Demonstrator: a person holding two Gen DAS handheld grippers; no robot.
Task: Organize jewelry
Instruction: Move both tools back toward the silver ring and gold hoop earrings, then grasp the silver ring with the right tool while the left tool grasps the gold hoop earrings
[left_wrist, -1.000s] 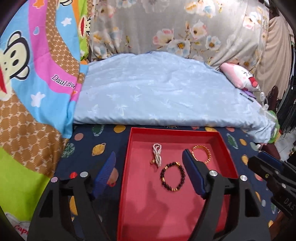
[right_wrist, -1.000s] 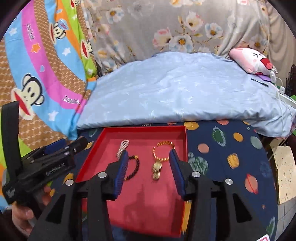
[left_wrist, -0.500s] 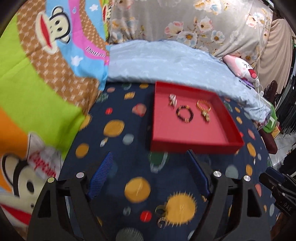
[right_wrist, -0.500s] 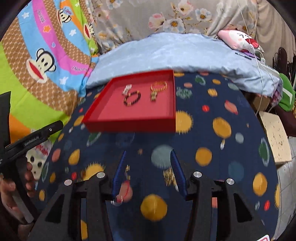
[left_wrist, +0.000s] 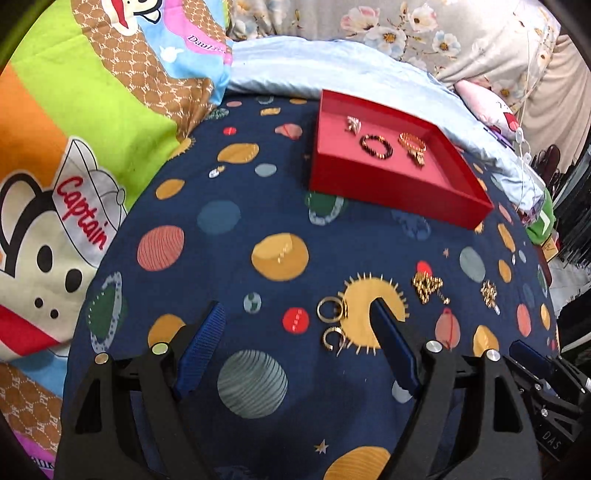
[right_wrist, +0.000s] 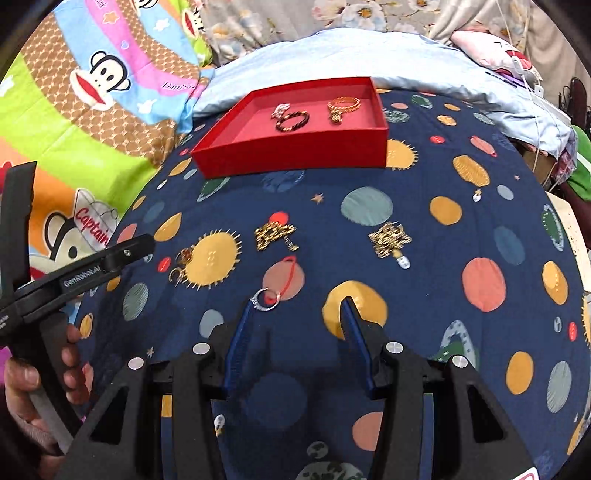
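A red tray (left_wrist: 388, 192) (right_wrist: 295, 153) lies at the far side of the bed and holds a pearl piece (left_wrist: 352, 123), a dark bead bracelet (left_wrist: 376, 146) (right_wrist: 291, 121) and a gold bracelet (left_wrist: 412, 142) (right_wrist: 343, 105). Loose on the planet-print sheet lie two gold hoops (left_wrist: 330, 321) (right_wrist: 181, 264), a gold chain (left_wrist: 426, 286) (right_wrist: 275, 234), a second gold chain (left_wrist: 489, 293) (right_wrist: 389, 238) and a silver ring (right_wrist: 265, 298). My left gripper (left_wrist: 295, 314) is open and empty, near the hoops. My right gripper (right_wrist: 297, 304) is open and empty, its left fingertip beside the silver ring.
A monkey-print blanket (left_wrist: 74, 147) lies at the left. A pale blue pillow (right_wrist: 351, 55) lies behind the tray. A pink plush (right_wrist: 484, 48) and white cables (left_wrist: 524, 147) are at the far right. The bed edge drops away at the right.
Both grippers have pulled back from over the tray toward the near side of the bed. The loose jewelry on the sheet has come into view. Both stay open and empty.
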